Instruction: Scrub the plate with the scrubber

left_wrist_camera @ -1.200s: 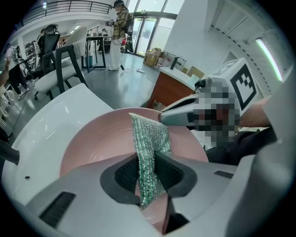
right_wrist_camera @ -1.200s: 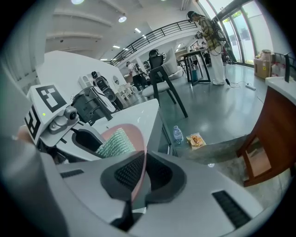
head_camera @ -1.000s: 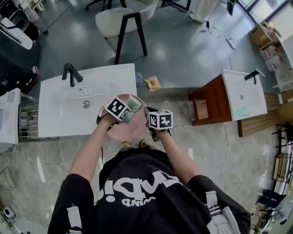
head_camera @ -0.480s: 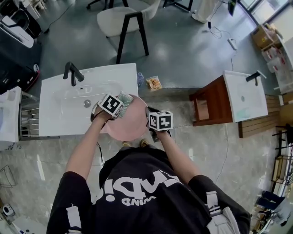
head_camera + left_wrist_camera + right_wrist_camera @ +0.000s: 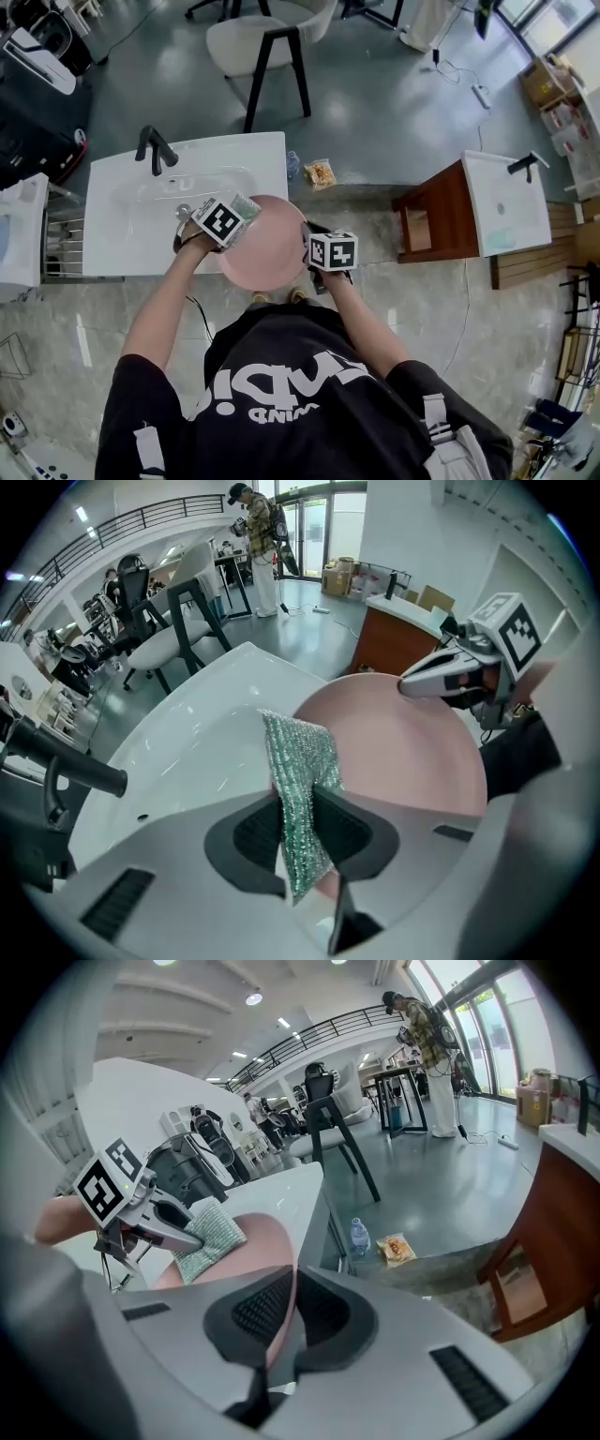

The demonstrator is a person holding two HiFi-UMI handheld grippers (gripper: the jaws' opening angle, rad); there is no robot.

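The pink plate (image 5: 269,251) is held level over the front right corner of the white sink (image 5: 131,225). My right gripper (image 5: 307,242) is shut on the plate's right rim, which runs edge-on between the jaws (image 5: 281,1302). My left gripper (image 5: 236,214) is shut on the green mesh scrubber (image 5: 247,205) and holds it at the plate's upper left edge. In the left gripper view the scrubber (image 5: 302,780) hangs folded between the pads, with the plate (image 5: 403,747) behind it. The right gripper view shows the scrubber (image 5: 208,1237) lying against the plate (image 5: 258,1241).
A black faucet (image 5: 155,148) stands at the sink's back. A small bottle (image 5: 293,164) and a snack bag (image 5: 321,173) lie on the floor beside the sink. A wooden stand (image 5: 431,216) with a second basin is at the right, a chair (image 5: 267,42) behind.
My left gripper has slid the scrubber leftward across the plate, from its upper middle to its upper left edge. The right gripper has kept its hold on the rim.
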